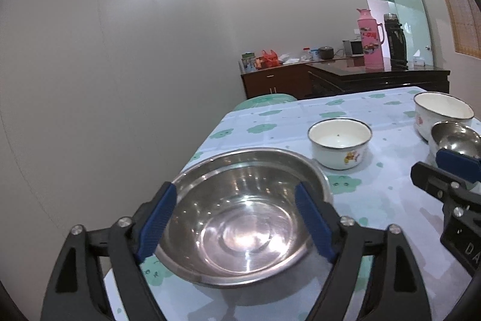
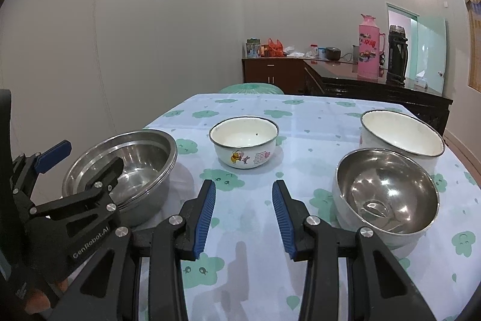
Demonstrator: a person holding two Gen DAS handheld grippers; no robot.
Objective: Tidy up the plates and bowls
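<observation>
A wide steel bowl [image 1: 240,218] sits at the table's left edge; it also shows in the right wrist view [image 2: 126,167]. My left gripper [image 1: 237,197] is open, its fingers straddling the bowl's near rim, one outside and one inside. My right gripper [image 2: 244,191] is open and empty over bare cloth. A small white enamel bowl [image 2: 243,143] with a cartoon print stands mid-table, also in the left wrist view [image 1: 339,143]. A deep steel bowl [image 2: 386,197] sits at the right, and a large white enamel bowl [image 2: 402,137] behind it.
The table wears a pale cloth with green flowers [image 2: 300,116]. A green stool [image 2: 251,88] stands at the far end. A dark wooden sideboard [image 2: 345,83] behind holds a pink thermos [image 2: 368,47], a black flask [image 2: 396,56] and clutter.
</observation>
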